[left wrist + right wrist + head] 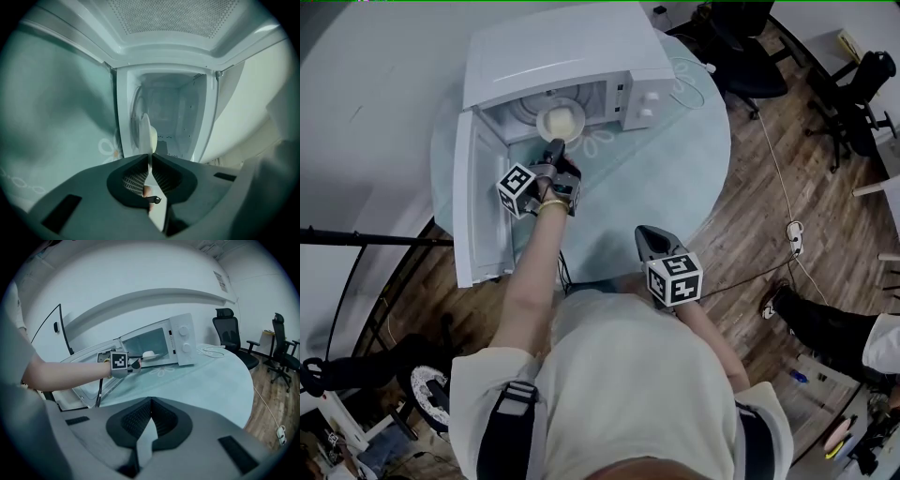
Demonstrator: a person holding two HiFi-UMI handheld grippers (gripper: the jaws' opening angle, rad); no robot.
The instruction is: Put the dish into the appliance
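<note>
The white microwave [567, 66] stands at the far side of the round table with its door [478, 206] swung open to the left. My left gripper [555, 147] is shut on the rim of a white dish [561, 122], which it holds at the mouth of the cavity. In the left gripper view the dish [148, 136] stands edge-on between the closed jaws of the left gripper [150, 157], and the cavity [173, 117] lies straight ahead. My right gripper [652, 246] hangs near the person's body, shut and empty. In the right gripper view its jaws meet, and the microwave [161, 343], left gripper [136, 363] and dish [149, 354] show beyond them.
The glass table [675, 178] carries a white cord [689, 80] beside the microwave. Office chairs [741, 47] stand at the far right on the wood floor. A cable [783, 197] runs across the floor, and another person's leg [825, 323] is at the right.
</note>
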